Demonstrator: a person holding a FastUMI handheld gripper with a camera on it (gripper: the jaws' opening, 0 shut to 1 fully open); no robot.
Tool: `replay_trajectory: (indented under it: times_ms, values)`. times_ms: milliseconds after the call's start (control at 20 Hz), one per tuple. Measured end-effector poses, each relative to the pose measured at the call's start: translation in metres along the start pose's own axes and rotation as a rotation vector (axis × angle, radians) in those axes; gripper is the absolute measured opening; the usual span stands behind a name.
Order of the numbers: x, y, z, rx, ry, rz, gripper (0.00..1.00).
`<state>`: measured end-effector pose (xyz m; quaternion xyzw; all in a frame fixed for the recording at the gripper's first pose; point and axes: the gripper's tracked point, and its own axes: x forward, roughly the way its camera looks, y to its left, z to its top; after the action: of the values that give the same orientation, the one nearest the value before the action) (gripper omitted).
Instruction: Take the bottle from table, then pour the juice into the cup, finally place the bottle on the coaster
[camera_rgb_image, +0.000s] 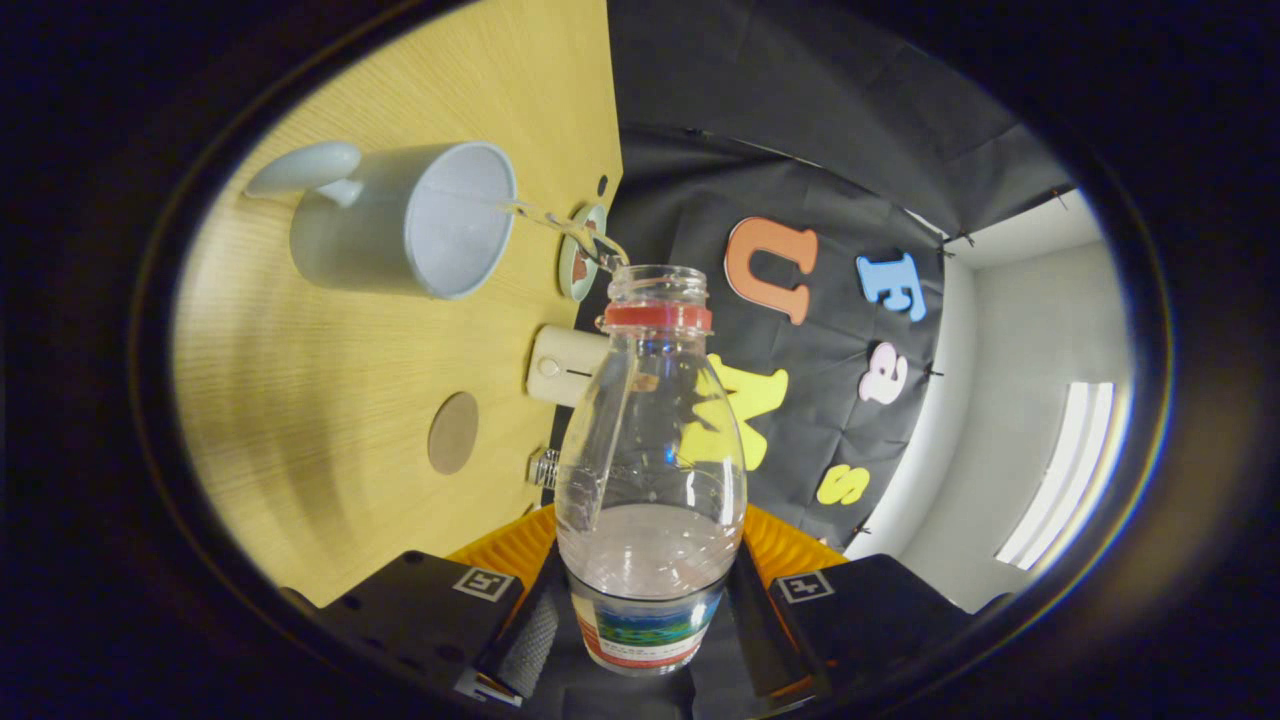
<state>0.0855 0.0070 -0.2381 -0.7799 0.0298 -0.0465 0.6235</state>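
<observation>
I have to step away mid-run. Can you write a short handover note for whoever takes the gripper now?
Gripper: jaws shut on the bottle, cap off, tipped toward the cup.
A thin stream runs from the bottle's mouth into the cup on the table.
Coaster: bare, on the table between cup and gripper.
Done: bottle picked up, pouring under way.
Left: finish pouring, stand the bottle on the coaster.

Gripper camera rolled sideways, looking along the fingers (537, 630) close past the bottle (650, 470) toward the table (330, 400) and booth wall (800, 150).
</observation>
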Motion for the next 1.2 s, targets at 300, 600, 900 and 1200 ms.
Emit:
replay_trajectory:
  times_ms: [300,600,900,1200]
  values:
    - [-0.001,-0.005,-0.002,-0.020,0.006,-0.011,0.80]
    - [-0.003,-0.009,-0.002,-0.047,0.009,-0.012,0.80]
    - [-0.004,-0.012,-0.002,-0.054,0.014,-0.006,0.80]
    - [-0.006,-0.018,-0.001,-0.080,0.018,-0.011,0.80]
